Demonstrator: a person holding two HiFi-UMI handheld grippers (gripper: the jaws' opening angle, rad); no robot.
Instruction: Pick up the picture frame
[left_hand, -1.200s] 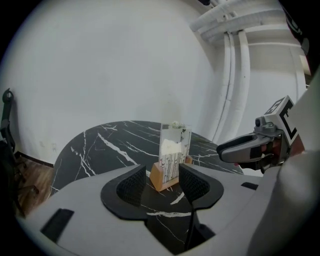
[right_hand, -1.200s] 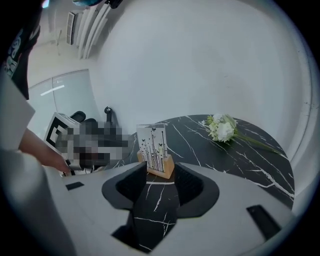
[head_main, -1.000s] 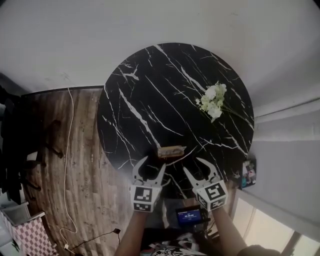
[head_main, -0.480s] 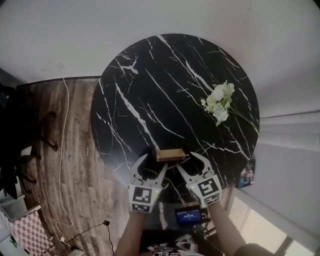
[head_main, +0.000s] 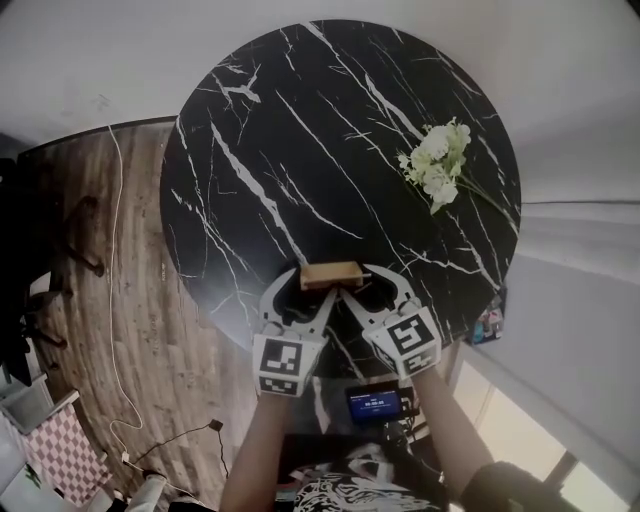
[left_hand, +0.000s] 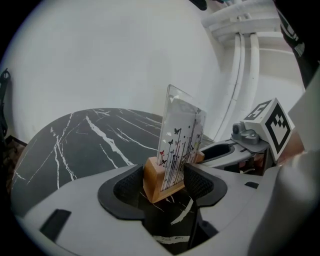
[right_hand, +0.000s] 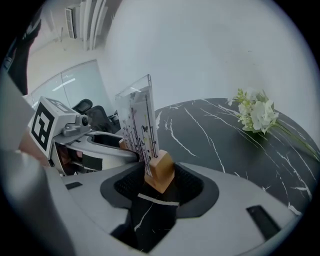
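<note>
The picture frame (head_main: 331, 274) is a clear printed panel standing upright in a light wooden base, near the front edge of the round black marble table (head_main: 300, 130). My left gripper (head_main: 303, 292) reaches its left end; the base (left_hand: 159, 181) sits between the open jaws, with the panel close against the right pad. My right gripper (head_main: 360, 281) straddles the right end, where the wooden base (right_hand: 160, 172) stands between the spread pads with a gap on each side. The frame rests on the table.
A bunch of white flowers (head_main: 437, 165) lies at the table's right side, also seen as flowers (right_hand: 255, 115) in the right gripper view. A small lit screen (head_main: 375, 405) sits near my body. A white cable (head_main: 110, 260) runs over the wooden floor on the left.
Both grippers have moved forward and down from just short of the frame; their jaws now enclose its two ends. The frame itself has not moved.
</note>
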